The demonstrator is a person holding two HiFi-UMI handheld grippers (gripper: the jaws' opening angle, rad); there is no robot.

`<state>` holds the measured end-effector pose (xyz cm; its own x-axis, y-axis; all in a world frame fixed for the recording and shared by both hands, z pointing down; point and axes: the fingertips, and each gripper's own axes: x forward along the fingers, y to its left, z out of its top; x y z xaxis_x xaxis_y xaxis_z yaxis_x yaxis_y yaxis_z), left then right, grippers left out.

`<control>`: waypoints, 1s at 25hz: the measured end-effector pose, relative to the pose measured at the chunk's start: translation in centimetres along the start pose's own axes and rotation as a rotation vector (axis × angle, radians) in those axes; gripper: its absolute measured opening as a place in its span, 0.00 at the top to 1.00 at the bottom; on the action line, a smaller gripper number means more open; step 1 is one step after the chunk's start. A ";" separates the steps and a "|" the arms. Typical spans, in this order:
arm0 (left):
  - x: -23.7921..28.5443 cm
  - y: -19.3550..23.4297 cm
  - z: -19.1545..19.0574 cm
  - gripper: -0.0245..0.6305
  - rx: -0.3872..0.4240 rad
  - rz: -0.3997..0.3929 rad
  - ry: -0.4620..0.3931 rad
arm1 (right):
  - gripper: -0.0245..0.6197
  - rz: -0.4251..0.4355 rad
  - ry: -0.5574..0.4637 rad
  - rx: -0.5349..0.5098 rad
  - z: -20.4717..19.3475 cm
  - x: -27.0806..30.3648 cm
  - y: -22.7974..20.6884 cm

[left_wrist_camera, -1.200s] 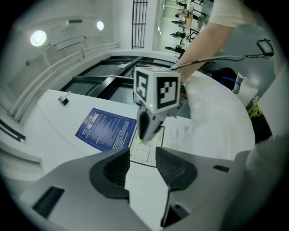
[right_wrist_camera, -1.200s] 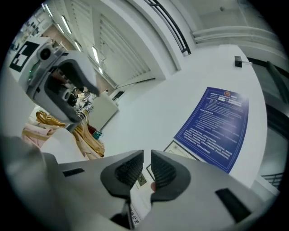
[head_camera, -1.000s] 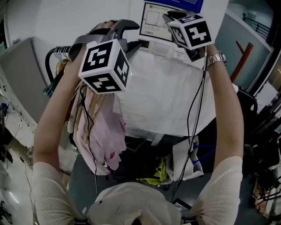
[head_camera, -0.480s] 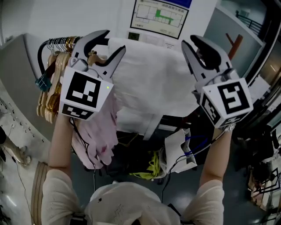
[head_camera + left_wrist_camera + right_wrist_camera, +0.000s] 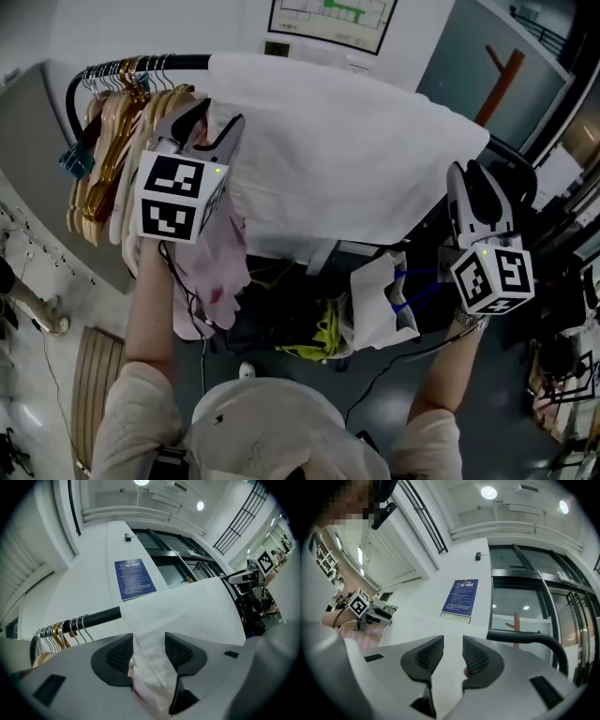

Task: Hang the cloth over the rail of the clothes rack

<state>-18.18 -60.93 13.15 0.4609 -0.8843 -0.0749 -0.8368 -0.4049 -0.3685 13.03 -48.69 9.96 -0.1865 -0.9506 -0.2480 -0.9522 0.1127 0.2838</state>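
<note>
**A:** Where is the cloth (image 5: 347, 159)?

**B:** Draped over the black rail (image 5: 178, 64) of the clothes rack. It spreads from just beside the hangers (image 5: 103, 141) at the left end across to the right end, and it hangs down the near side in the head view.

**A:** And the left gripper (image 5: 220, 114)?

**B:** It's up at the cloth's left edge, close to the rail. Its own view shows the two jaws standing well apart, and they have just been opening. White cloth shows in the gap between the pads, with a pinkish strip lower down (I can't tell whether either brushes a pad), but nothing is pinched.

**A:** The right gripper (image 5: 472, 171)?

**B:** It's out by the cloth's right end, lower than the left one. Its jaws are parted too, with a narrower gap, and they have also just been opening. White cloth fills the view through the gap, and the pads aren't pressing on it.

**A:** Anything else close by?

**B:** A pink garment (image 5: 220, 267) hangs below the left gripper, and a blue notice (image 5: 135, 578) is on the wall behind the rail
</note>
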 end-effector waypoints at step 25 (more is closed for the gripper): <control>0.2 1.1 -0.4 0.94 -0.141 0.019 -0.022 | 0.79 -0.061 0.043 0.150 -5.4 0.8 -3.5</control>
<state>-19.15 -61.68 13.06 0.4497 -0.8874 -0.1013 -0.8778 -0.4182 -0.2335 17.57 -51.43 13.78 -0.1195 -0.9682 -0.2199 -0.9876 0.0931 0.1268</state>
